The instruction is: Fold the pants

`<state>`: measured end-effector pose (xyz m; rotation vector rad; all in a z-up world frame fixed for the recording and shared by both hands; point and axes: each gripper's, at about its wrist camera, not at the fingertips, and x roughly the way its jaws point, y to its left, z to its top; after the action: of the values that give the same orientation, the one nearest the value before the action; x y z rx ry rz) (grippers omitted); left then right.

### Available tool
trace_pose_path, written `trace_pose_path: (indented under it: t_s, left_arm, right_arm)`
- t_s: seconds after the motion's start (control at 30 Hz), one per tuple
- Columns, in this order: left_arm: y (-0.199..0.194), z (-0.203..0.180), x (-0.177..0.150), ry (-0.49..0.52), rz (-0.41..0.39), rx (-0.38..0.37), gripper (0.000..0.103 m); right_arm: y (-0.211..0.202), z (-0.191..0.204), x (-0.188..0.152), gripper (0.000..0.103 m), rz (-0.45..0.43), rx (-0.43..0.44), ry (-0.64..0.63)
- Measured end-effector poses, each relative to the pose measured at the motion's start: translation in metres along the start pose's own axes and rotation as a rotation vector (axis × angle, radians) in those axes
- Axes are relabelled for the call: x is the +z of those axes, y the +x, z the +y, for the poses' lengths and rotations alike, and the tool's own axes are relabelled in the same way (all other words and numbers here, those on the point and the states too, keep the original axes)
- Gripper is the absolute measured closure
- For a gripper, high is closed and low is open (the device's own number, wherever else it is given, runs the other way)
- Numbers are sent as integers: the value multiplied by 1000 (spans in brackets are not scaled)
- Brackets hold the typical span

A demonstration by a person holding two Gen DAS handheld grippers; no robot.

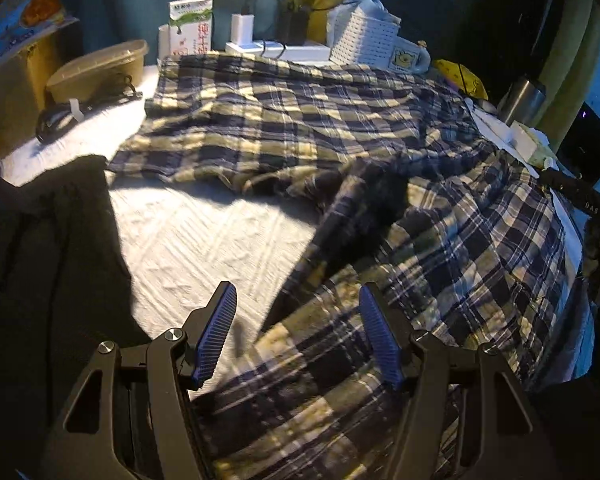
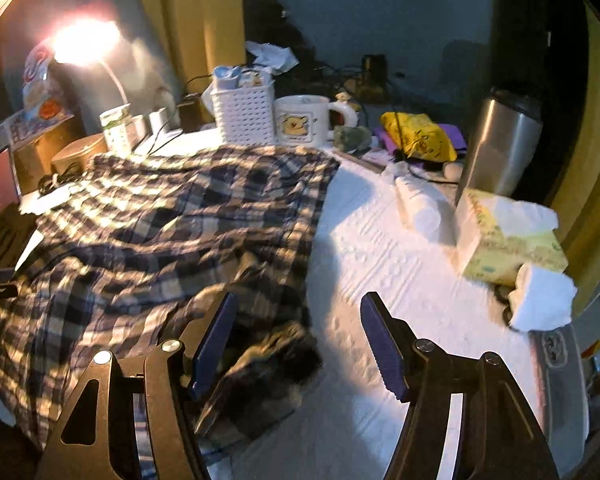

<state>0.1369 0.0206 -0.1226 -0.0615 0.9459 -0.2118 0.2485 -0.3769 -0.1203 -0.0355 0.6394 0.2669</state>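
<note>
Left wrist view shows your left gripper (image 1: 298, 334) with its fingers apart and nothing between them, hanging over the near part of the plaid pants (image 1: 300, 128). The pants lie spread and rumpled across the white cloth (image 1: 204, 240) that covers the table, reaching from the back edge, by the white basket (image 1: 364, 36) and mug (image 1: 410, 58), down to the near edge. In the right wrist view your right gripper (image 2: 298, 340) is likewise parted and empty, over a bunched dark fold at the near right side of the pants (image 2: 160, 216), with the tissue box (image 2: 504, 240) and steel flask (image 2: 500, 140) off toward the right edge. The fabric looks thin, soft and light, so it will likely sag and drag. Pinch a hemmed or seamed edge rather than a loose middle, one corner per gripper.
</note>
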Motion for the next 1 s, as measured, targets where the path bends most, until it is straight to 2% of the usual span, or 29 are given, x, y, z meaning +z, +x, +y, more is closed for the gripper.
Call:
trace_pose_path:
  t_s: [0.13,0.2,0.23,0.3,0.33,0.4,0.43,0.47,0.5,0.53,0.57,0.73,0.9,1.0]
  left_arm:
    - [7,5,2,-42,-5,-31,42]
    - [8,9,6,-70,-3,-16,61]
    - [9,10,8,-78,-2,-10,64]
    - [9,12,10,-82,1,0,79]
    - [10,11,10,-77,5,-2,83]
    - [11,3,10,-41,13,0,93]
    - [12,-2,9,-16,16,11,94]
    - [13,-8,8,14,16,24,97]
    - [14,-12,8,36,17,35,101]
    - [14,-14,8,51,18,43,101]
    - [13,-15,9,60,15,55,101]
    - [-1,-14,27,85,-43,116,102]
    - [-11,-14,62,180,-101,195,102]
    - [-6,-10,85,231,-118,209,102]
  right_arm:
    - [14,9,-12,36,45,38,-15]
    - [18,12,-16,36,57,48,-18]
    - [19,13,-19,36,59,52,-13]
    - [17,12,-22,36,47,71,-13]
    - [15,11,-24,36,43,77,-6]
    - [12,6,-28,36,36,85,18]
    - [12,5,-29,39,37,88,24]
    - [11,5,-32,47,41,90,23]
    - [11,5,-34,66,40,82,17]
    - [10,6,-37,74,45,67,12]
    - [10,7,-39,76,49,65,7]
    - [-1,11,-32,78,15,18,-21]
    - [-22,8,-11,79,-62,-37,-34]
    - [-32,4,-2,80,-89,-64,-28]
